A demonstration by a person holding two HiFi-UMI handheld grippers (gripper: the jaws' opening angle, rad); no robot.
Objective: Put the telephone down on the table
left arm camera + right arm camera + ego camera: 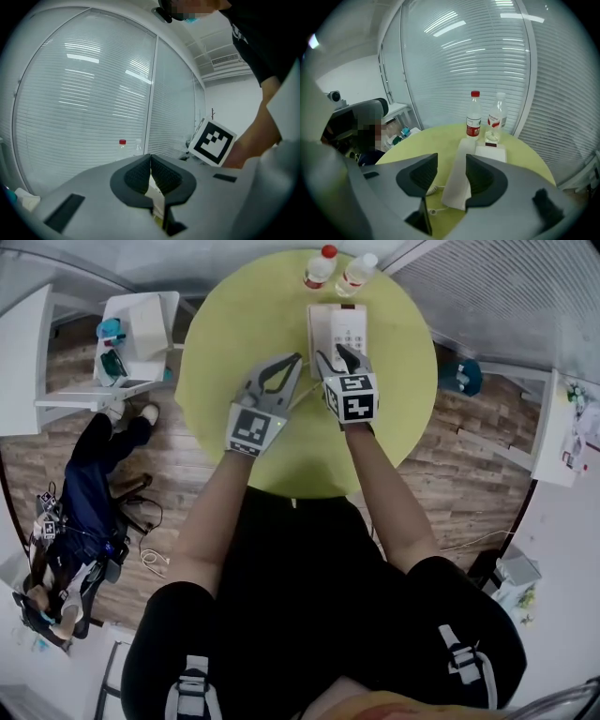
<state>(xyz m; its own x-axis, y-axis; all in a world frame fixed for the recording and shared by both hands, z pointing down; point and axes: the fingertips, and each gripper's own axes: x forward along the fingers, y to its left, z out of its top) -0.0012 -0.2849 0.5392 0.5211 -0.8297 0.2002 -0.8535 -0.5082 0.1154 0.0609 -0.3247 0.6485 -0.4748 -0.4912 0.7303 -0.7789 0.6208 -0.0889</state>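
Right tool (446, 176) stands wide, its two dark pads apart, and the white handset (457, 183) runs lengthwise through the gap. The handset sits close against the right-hand pad, with bare space between it and the left-hand one. Whether its near end rests down or is raised a little cannot be told. A coiled cord (432, 189) curls out beside the handset's near end, over the yellow-green surface (436, 140). Just past the pads lies the phone (491, 153), a flat white base on the surface, with the handset along its left side. Behind the phone, near the far rim, two bottles stand upright side by side: one red-capped (474, 121), one white-capped (497, 117). White blinds (478, 56) close the background.

Left tool (151, 171) is closed, pads meeting at the tips, and nothing can be made out gripped between them. It points upward at the blinds. The right tool's marker cube (212, 142) shows to its right with a bare forearm behind it. From the head view, the left tool hangs over the surface just left of the right one, short of the phone's near corner, and both bottles lie beyond. Off the surface, to the left, a person (84, 493) sits on the wood floor near a white desk (131, 334).
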